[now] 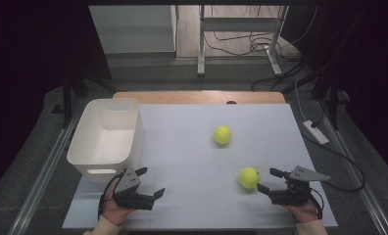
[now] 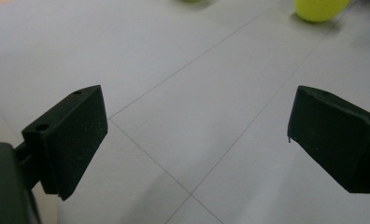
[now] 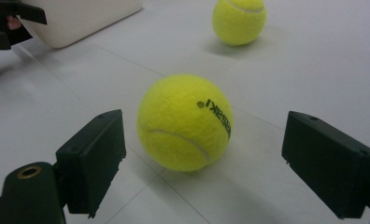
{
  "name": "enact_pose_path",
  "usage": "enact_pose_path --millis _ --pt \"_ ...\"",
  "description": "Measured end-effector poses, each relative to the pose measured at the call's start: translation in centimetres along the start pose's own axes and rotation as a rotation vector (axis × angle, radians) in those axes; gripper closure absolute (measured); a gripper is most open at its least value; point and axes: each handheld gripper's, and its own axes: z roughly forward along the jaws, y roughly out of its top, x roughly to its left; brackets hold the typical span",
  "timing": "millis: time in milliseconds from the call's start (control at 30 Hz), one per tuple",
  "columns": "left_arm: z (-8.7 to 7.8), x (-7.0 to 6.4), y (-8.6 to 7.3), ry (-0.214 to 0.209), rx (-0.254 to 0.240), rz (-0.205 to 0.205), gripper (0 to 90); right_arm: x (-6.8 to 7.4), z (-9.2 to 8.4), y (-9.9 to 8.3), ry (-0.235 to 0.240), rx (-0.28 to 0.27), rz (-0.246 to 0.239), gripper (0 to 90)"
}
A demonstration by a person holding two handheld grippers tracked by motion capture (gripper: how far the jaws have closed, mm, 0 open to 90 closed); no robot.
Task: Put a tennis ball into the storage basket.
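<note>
With my right gripper point(image 1: 268, 180) spread wide and just short of the near ball point(image 3: 185, 122), 1 nudge could roll it off.

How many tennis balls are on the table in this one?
2. The near tennis ball lies just ahead of the open right gripper; the far tennis ball sits mid-table, beyond it. The white bin looks empty, though its near inside wall is hidden.

Yellow tennis ball point(image 3: 185, 123) resting on the table, lettering sideways
</note>
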Motion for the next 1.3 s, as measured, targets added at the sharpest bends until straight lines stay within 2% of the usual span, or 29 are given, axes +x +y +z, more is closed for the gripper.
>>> enact_pose_path --millis 300,667,800,1133,1300 --pt "0.0 -0.4 0.2 -0.003 0.000 0.011 5.8 0.0 0.1 0.1 -0.003 -0.004 -0.008 14.0" --pt "0.0 -0.6 0.3 -0.001 0.003 0.000 5.8 0.3 0.1 0.2 0.002 -0.008 -0.016 14.2" --pt "0.2 -0.6 0.6 -0.012 0.007 -0.013 6.1 0.3 0.0 0.3 0.000 -0.012 -0.016 14.3" --pt "0.5 -1.2 1.1 -0.035 0.023 -0.006 5.5 0.6 -0.4 0.5 -0.006 -0.027 -0.015 14.4" --pt "0.7 -1.2 1.2 -0.041 0.029 -0.022 5.0 0.6 -0.3 0.6 -0.005 -0.034 -0.011 14.5"
